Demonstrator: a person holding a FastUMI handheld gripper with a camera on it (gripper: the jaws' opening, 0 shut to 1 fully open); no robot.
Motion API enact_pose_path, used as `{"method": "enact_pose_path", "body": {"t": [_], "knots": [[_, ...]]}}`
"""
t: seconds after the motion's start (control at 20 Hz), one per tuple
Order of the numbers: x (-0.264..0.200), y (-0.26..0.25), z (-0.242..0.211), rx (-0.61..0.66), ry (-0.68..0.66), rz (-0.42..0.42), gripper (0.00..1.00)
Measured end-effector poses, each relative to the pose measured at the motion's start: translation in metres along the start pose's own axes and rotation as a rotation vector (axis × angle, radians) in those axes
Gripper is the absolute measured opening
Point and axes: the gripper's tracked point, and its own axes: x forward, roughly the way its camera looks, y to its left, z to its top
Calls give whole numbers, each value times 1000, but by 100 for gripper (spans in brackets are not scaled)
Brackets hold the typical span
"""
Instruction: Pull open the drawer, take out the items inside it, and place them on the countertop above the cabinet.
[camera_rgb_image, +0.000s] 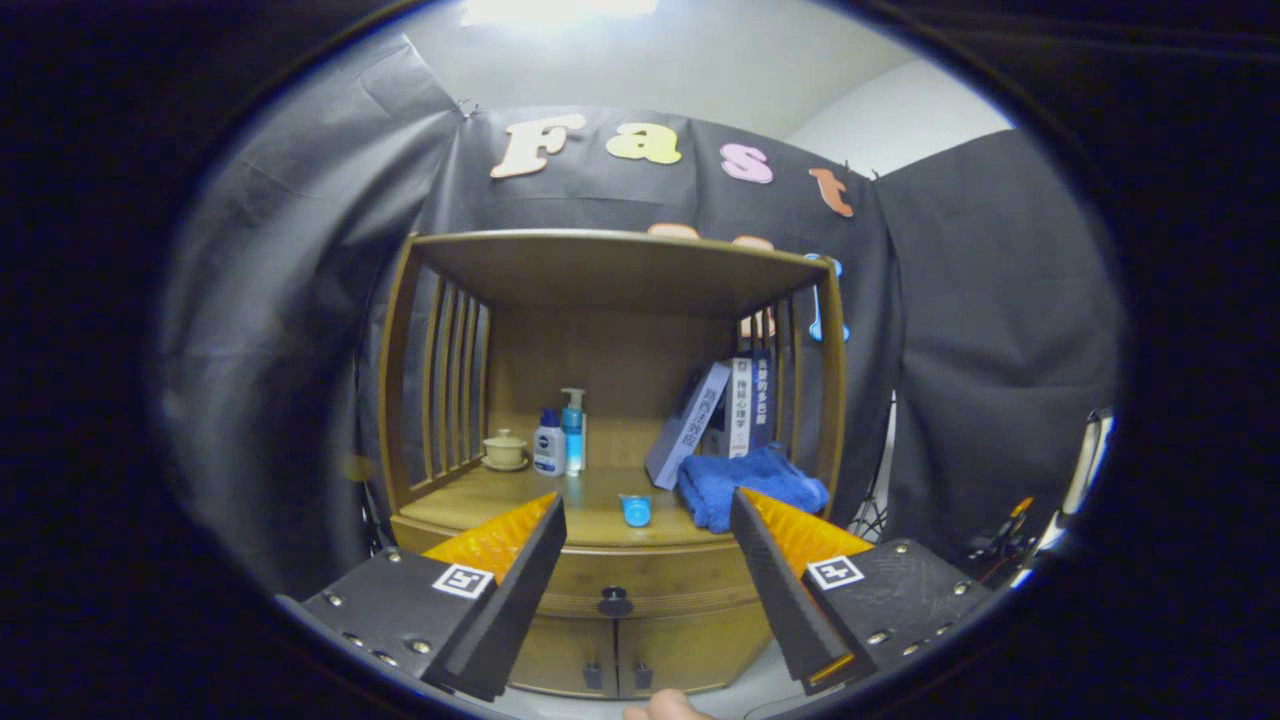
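A wooden cabinet stands ahead of me, with a closed drawer (640, 588) under its countertop (590, 505). The drawer's dark round knob (614, 601) sits between and beyond my fingers. My gripper (648, 512) is open and holds nothing, some way back from the cabinet. A small blue item (635, 510) lies on the countertop near its front edge, and a blue towel (748, 484) is heaped at the right. What is inside the drawer is hidden.
On the countertop at the back stand a small lidded cup (504, 449), two bottles (560, 441) and leaning books (722, 412). A shelf roof (610, 270) and slatted sides enclose it. Two small doors (620, 655) sit under the drawer. A fingertip (665, 708) shows below.
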Motion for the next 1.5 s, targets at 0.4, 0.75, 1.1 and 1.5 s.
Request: {"method": "enact_pose_path", "body": {"t": [0.4,0.75,1.1,1.5], "knots": [[-82,-26,33,77,75,14,98],[-104,-57,1,63,143,-11,98],[-111,-45,13,79,121,14,98],[-111,-29,3,78,149,40,99]]}}
